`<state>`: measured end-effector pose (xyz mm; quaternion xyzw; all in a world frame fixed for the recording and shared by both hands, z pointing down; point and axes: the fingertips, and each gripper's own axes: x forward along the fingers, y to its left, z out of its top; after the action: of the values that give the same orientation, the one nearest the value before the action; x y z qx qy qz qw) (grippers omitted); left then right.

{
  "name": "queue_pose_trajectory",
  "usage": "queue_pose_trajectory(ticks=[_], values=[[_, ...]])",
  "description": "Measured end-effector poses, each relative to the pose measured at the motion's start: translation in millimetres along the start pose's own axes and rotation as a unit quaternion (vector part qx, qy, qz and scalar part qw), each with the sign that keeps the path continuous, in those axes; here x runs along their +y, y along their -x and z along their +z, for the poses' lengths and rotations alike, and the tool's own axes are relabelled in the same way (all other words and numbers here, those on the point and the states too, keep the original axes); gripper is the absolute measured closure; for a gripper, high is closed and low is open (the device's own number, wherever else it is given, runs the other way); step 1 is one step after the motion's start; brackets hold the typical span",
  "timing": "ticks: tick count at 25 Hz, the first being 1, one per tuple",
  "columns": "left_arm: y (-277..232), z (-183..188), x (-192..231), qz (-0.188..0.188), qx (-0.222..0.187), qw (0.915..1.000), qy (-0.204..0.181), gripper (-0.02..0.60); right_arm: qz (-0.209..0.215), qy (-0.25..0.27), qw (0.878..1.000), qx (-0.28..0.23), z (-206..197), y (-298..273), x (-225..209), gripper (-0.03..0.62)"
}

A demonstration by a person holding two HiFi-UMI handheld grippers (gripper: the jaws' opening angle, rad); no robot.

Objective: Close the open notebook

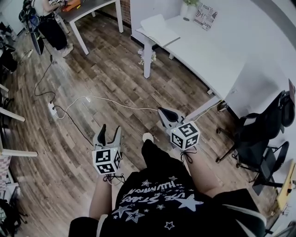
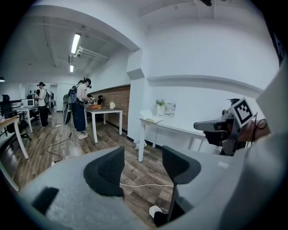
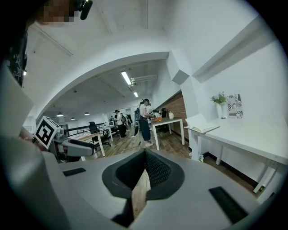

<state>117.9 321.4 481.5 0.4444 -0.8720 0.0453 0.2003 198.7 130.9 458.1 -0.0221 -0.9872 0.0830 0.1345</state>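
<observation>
The open notebook lies with its pages spread at the near end of a long white table, some way ahead of me. It also shows in the left gripper view as the notebook and in the right gripper view as the notebook. My left gripper hangs over the wooden floor with its jaws apart and nothing between them; its dark pads frame bare floor. My right gripper is beside it, jaws shut and empty, pads meeting at the tips.
A white cable and a power strip lie on the floor ahead. A black office chair stands at the right. A person works at another table at the far left. A potted plant stands on the white table.
</observation>
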Motion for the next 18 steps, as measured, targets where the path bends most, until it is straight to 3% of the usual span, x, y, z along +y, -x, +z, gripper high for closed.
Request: queue_pose_trajectory(ticks=[6,18], values=[[-78.6,41.7,5.7,-0.017,0.0,0.9998,0.012,0.268,-0.007,-0.013,1.0,-0.003,23.5,-50.6,-65.9,0.592],[-197.1,104.2,19.7,0.0,0.002,0.9999,0.014,0.261,0.008,-0.022,1.0,-0.011,72.0,-134.5,-167.0,0.592]])
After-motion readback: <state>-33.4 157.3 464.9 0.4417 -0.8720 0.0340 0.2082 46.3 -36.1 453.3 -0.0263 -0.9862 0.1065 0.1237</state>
